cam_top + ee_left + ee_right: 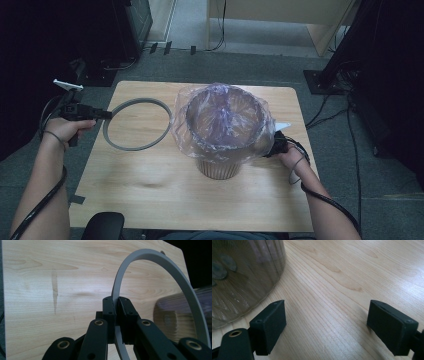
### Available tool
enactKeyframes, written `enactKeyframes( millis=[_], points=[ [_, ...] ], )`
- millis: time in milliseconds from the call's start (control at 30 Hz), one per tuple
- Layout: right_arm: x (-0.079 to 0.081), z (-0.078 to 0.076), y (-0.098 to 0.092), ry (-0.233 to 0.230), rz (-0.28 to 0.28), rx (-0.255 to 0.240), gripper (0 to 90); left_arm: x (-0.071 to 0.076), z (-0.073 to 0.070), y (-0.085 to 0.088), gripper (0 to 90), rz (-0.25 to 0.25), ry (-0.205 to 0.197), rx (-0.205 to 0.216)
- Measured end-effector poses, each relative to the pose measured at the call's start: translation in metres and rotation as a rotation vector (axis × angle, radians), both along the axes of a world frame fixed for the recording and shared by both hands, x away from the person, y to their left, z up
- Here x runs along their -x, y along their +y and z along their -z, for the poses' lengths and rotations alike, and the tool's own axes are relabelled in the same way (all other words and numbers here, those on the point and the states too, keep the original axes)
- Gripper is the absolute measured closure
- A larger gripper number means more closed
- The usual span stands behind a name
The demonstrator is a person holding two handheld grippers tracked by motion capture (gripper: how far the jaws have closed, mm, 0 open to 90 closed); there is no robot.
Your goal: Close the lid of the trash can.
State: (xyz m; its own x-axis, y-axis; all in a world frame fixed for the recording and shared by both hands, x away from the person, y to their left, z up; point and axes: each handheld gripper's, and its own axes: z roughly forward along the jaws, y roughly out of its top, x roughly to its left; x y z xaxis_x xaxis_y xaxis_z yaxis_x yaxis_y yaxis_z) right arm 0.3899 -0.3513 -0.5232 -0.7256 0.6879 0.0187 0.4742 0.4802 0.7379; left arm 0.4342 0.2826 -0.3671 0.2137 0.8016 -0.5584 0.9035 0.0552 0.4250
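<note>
left tool point(107, 114): clamped on the grey ring point(137, 124), held above the worktop point(150, 185)
right tool point(325, 325): jaws wide apart, nothing between them
bin point(220, 165): bag-lined, just beside right tool's left jaw

A lab or workshop: wooden table point(150, 185) on grey carpet, black equipment stands point(350, 45) at two o'clock, cables point(350, 125) trailing.

Overhead forward-down view; two close tongs-mounted views; shared wooden table point(150, 185).
</note>
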Motion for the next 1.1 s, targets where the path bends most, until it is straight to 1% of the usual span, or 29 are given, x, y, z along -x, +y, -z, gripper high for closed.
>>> enactKeyframes(
  millis=[33, 67, 300, 433, 600, 767, 800, 900, 1000, 1100],
  points=[
    [0.0, 0.0, 0.0, 0.0, 0.0, 0.0, 15.3, 0.0, -0.002, 0.0, 84.4, 0.002, 0.0, 0.004],
    [0.0, 0.0, 0.0, 0.0, 0.0, 0.0, 15.4, 0.0, -0.006, 0.0, 84.4, 0.005, -0.005, 0.002],
    [0.0, 0.0, 0.0, 0.0, 0.0, 0.0, 15.3, 0.001, -0.025, 0.001, 84.5, 0.018, -0.006, -0.005],
    [0.0, 0.0, 0.0, 0.0, 0.0, 0.0, 15.4, 0.002, -0.035, 0.002, 84.4, 0.018, -0.004, 0.009],
    [0.0, 0.0, 0.0, 0.0, 0.0, 0.0, 15.3, 0.003, -0.05, 0.006, 84.4, 0.018, -0.015, 0.01],
    [0.0, 0.0, 0.0, 0.0, 0.0, 0.0, 15.4, 0.006, -0.069, 0.008, 84.4, 0.026, -0.032, 0.008],
    [0.0, 0.0, 0.0, 0.0, 0.0, 0.0, 15.3, 0.006, -0.073, 0.008, 84.4, 0.028, -0.033, 0.013],
    [0.0, 0.0, 0.0, 0.0, 0.0, 0.0, 15.3, 0.006, -0.084, 0.006, 84.4, 0.034, -0.038, 0.017],
    [0.0, 0.0, 0.0, 0.0, 0.0, 0.0, 15.3, 0.006, -0.093, 0.003, 84.5, 0.059, -0.04, 0.04],
    [0.0, 0.0, 0.0, 0.0, 0.0, 0.0, 15.3, 0.005, -0.1, -0.003, 84.5, 0.072, -0.047, 0.04]
  ],
)
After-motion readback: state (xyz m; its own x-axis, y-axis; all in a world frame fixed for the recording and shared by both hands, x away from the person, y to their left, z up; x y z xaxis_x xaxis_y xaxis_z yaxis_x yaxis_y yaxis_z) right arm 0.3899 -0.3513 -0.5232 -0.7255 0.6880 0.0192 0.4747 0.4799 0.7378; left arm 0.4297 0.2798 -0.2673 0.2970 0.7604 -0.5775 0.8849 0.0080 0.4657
